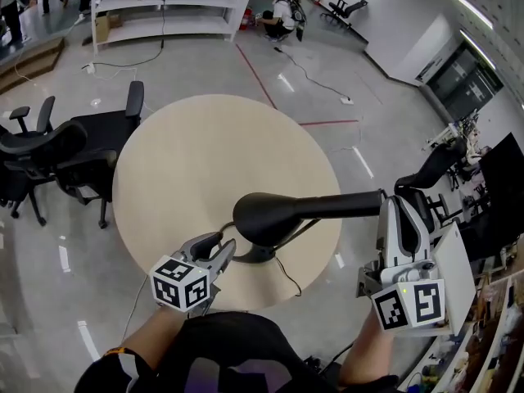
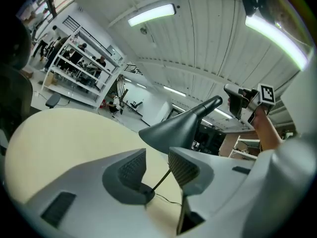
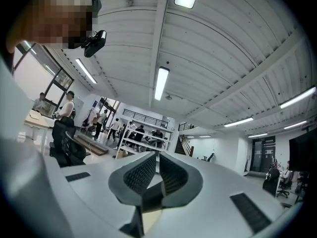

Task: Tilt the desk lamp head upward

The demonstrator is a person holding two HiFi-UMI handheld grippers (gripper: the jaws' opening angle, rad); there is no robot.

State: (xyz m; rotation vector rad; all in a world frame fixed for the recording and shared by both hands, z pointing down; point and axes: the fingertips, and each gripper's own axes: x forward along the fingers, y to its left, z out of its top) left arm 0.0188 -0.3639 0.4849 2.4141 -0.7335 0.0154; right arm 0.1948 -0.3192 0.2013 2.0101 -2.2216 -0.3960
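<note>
A black desk lamp stands near the front edge of the round wooden table [image 1: 188, 162]. Its cone-shaped head [image 1: 270, 217] lies about level, with the narrow rear end reaching right. My right gripper [image 1: 391, 207] is shut on that narrow end, jaws pointing up; a dark piece [image 3: 151, 200] shows low between them in the right gripper view. My left gripper [image 1: 223, 248] is open beside the lamp's base [image 1: 258, 255]. In the left gripper view the thin stem [image 2: 161, 180] runs between the open jaws untouched, under the lamp head [image 2: 178, 128].
The lamp's cable [image 1: 286, 277] trails off the table's front edge. Black office chairs [image 1: 49, 150] stand left of the table and another chair [image 1: 430, 170] to the right. White shelving [image 1: 164, 6] and a crouching person [image 1: 282, 19] are far behind.
</note>
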